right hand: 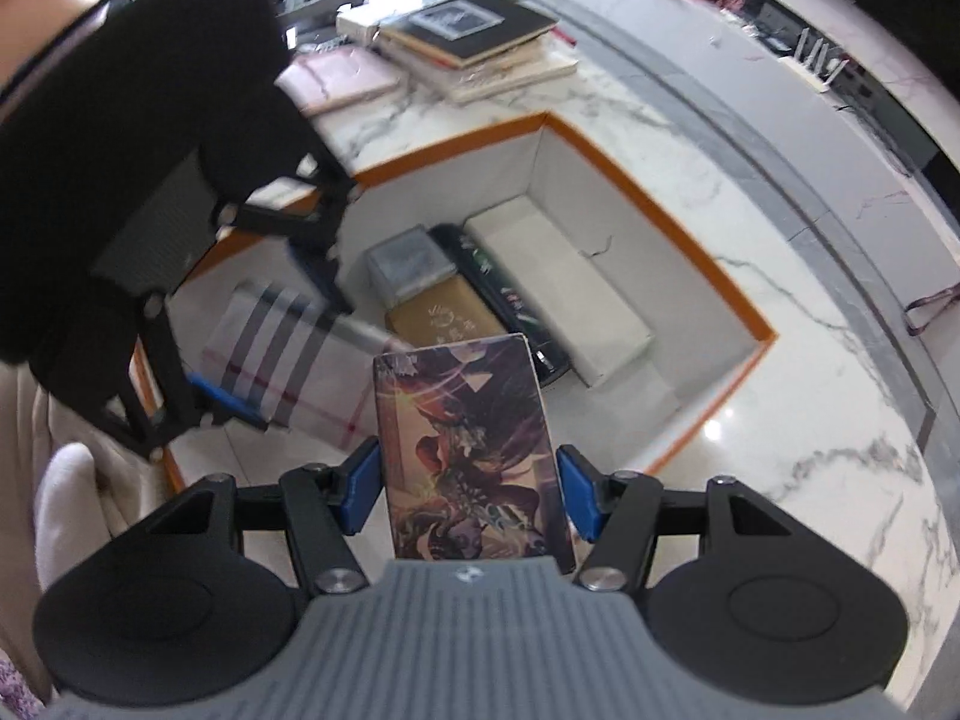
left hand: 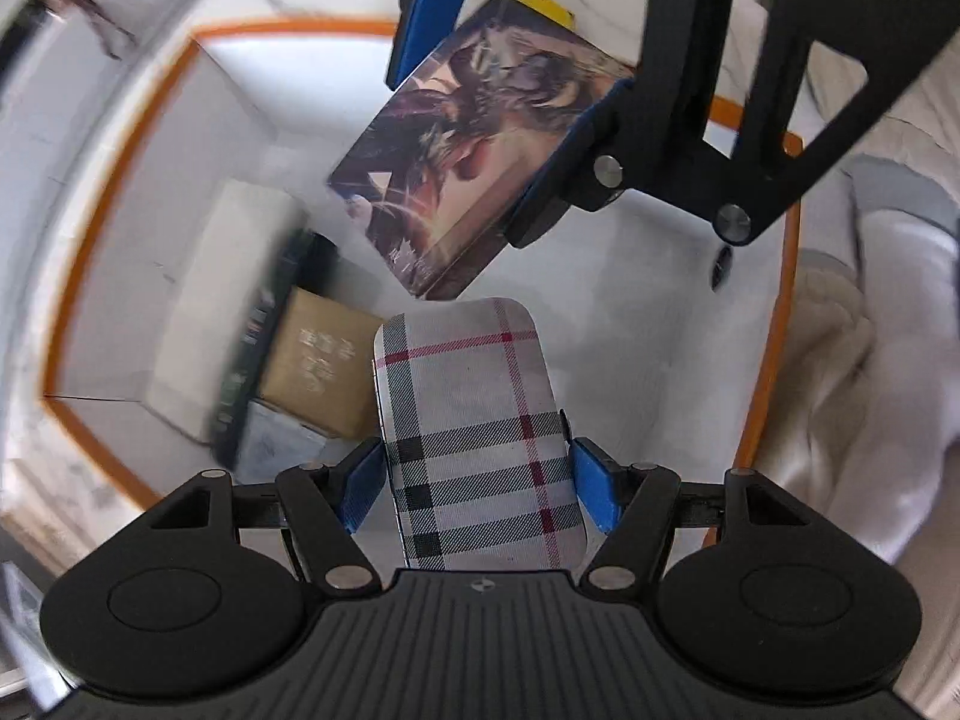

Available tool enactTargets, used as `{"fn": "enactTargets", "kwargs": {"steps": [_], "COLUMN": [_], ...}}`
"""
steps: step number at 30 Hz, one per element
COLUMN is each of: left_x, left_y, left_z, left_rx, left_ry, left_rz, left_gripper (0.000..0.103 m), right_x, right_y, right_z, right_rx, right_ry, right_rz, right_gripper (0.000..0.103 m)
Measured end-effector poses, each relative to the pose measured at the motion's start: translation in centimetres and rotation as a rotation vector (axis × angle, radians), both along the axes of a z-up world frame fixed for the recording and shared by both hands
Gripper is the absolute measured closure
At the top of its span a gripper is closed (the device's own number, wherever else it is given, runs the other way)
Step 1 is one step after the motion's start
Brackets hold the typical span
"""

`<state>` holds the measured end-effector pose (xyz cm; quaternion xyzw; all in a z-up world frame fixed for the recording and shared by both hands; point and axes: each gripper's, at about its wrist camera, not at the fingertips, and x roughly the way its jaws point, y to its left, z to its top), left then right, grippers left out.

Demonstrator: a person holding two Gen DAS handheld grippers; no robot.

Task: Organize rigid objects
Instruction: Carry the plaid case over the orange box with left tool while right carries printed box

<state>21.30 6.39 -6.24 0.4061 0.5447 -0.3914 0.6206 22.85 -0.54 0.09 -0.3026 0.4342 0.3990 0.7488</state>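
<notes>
My left gripper point(left hand: 477, 486) is shut on a plaid-patterned flat case point(left hand: 480, 432), its blue pads pressing both long edges. It points down into a white storage box with an orange rim point(left hand: 120, 192). My right gripper point(right hand: 468, 492) is shut on a flat box with dark fantasy artwork point(right hand: 474, 450), held over the same storage box's point(right hand: 660, 204) near side. Each wrist view shows the other hand: the artwork box point(left hand: 480, 144) hangs just beyond the plaid case, and the plaid case point(right hand: 282, 354) sits left of the artwork box in the blurred left gripper point(right hand: 276, 342).
Inside the storage box lie a long white box point(right hand: 558, 294), a dark narrow box point(right hand: 504, 294), a tan box point(right hand: 444, 318) and a grey box point(right hand: 408, 261). A stack of books point(right hand: 474, 42) rests on the marble surface beyond. White cloth point(left hand: 870, 360) lies beside the storage box.
</notes>
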Motion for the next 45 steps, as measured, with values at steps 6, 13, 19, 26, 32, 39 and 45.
{"fn": "enactTargets", "kwargs": {"steps": [6,13,19,26,32,39,45], "left_x": [1.7,2.2,1.6,0.7,0.2,-0.7,-0.7], "left_y": [0.6,-0.2,-0.2,1.3,2.5,2.9,3.7], "left_z": [-1.9,-4.1,-4.6,-4.2,-3.6,-5.1,-5.3], "left_rx": [0.063,0.137,0.223,0.199,0.105,0.167,0.208], "left_ry": [0.090,0.162,0.012,-0.086,-0.018,-0.054,-0.113], "left_rz": [-0.067,-0.162,-0.227,-0.166,-0.081,-0.109,-0.086], "left_gripper": [0.026,0.026,0.026,0.028,0.020,0.022,0.023], "right_x": [0.8,0.9,0.9,1.0,0.5,0.2,0.3], "right_y": [1.1,2.2,2.4,2.7,3.1,2.9,2.8], "right_z": [-1.6,-2.9,-3.7,-4.5,-4.9,-4.8,-5.0], "right_rx": [-0.025,-0.071,-0.087,-0.076,-0.115,-0.125,-0.124], "right_ry": [0.045,0.079,0.104,0.169,0.175,0.181,0.183], "right_rz": [0.053,0.110,0.118,0.107,0.107,0.098,0.094], "right_gripper": [0.042,0.042,0.042,0.042,0.042,0.042,0.042]}}
